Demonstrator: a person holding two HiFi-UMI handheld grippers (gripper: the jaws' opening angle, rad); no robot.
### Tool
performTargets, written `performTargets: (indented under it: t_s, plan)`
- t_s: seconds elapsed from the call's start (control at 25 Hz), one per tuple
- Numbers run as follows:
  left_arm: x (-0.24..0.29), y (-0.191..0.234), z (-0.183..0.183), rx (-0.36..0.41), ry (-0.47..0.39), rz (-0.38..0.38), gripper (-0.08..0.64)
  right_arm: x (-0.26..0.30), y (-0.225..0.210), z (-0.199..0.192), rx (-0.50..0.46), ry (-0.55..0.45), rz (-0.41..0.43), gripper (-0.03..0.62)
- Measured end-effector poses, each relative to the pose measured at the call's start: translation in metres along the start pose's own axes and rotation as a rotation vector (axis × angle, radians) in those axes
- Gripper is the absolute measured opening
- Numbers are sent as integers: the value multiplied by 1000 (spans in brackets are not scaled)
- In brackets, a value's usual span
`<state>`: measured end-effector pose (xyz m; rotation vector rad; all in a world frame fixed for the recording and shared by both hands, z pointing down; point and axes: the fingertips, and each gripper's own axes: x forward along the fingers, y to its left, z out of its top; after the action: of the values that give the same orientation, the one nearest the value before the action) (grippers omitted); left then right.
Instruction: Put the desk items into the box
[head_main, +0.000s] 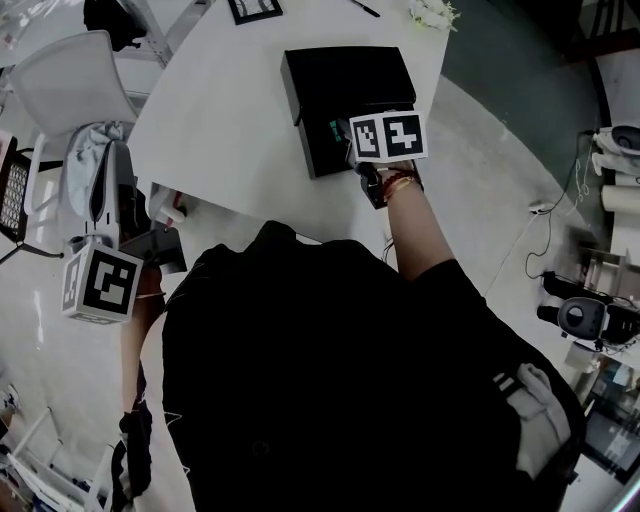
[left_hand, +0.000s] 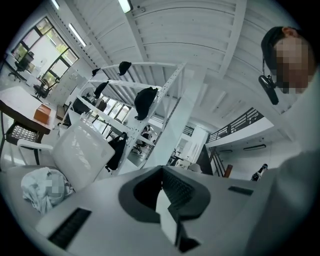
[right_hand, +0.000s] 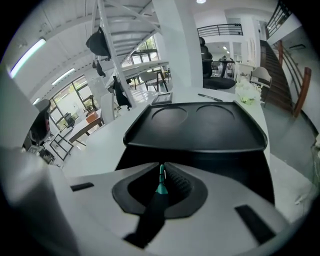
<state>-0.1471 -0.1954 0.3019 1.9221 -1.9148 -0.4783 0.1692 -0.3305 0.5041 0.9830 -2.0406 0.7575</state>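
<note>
Nearly at the drop: R gripper (right_hand: 161, 171) hangs over the open black rectangular box (head_main: 340, 85) on the white table (head_main: 230, 120), jaws pinched on a slim black pen w/ teal tip (right_hand: 159, 192). Pen's long axis runs along the jaws, tip fwd toward the box. Next, prob: dip lower, spread jaws, let it fall in. L gripper (left_hand: 162, 185), off the table's edge, pinches a flat white piece (left_hand: 167, 217).

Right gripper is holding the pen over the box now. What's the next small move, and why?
Probably ease the right gripper a little lower into the black box before releasing. Its jaws are shut on the dark, teal-tipped pen, and the head view shows it over the box's open part, in front of the lid, so the pen looks placed to go in.
</note>
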Motion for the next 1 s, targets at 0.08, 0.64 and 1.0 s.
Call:
performTargets:
  t_s: [0.08,0.64,1.0]
  plan:
    - [0,0,0,1,0,0,11,1,1,-3,-27,24,-1,34]
    - [-3,4,0,2,-6,15,11,6,5,-10,-101,82,-1,34]
    - [-6,5,-1,-4,-12,18,9,8,8,-10,-109,93,16,34]
